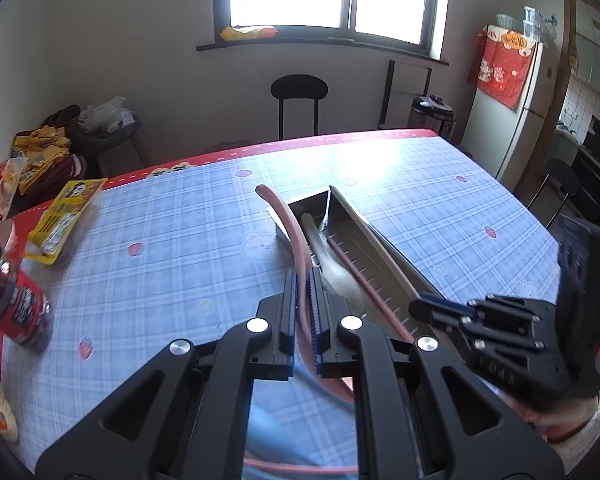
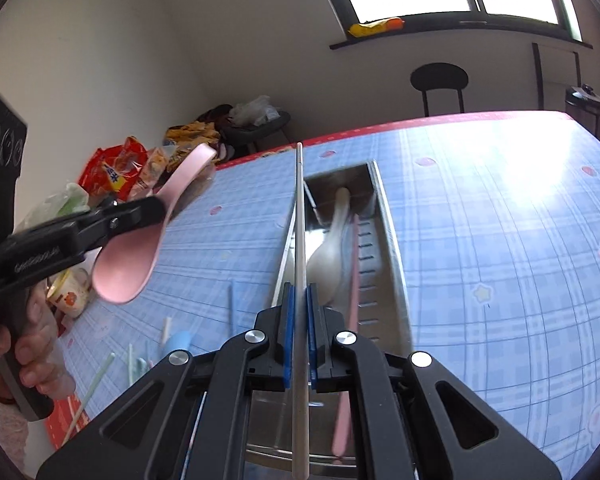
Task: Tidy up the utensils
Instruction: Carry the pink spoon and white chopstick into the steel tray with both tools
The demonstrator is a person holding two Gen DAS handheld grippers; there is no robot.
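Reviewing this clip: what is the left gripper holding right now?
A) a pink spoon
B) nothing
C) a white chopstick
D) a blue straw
A: in the right wrist view the left gripper is shut on the handle of the pink spoon, its bowl hanging toward the table; the white chopstick sits in the right gripper instead.

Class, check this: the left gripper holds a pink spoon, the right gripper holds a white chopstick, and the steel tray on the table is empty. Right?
Not quite. The steel tray is not empty: a white spoon and a pink chopstick lie in it, as the right wrist view shows. The left gripper does hold the pink spoon, and the right gripper the white chopstick.
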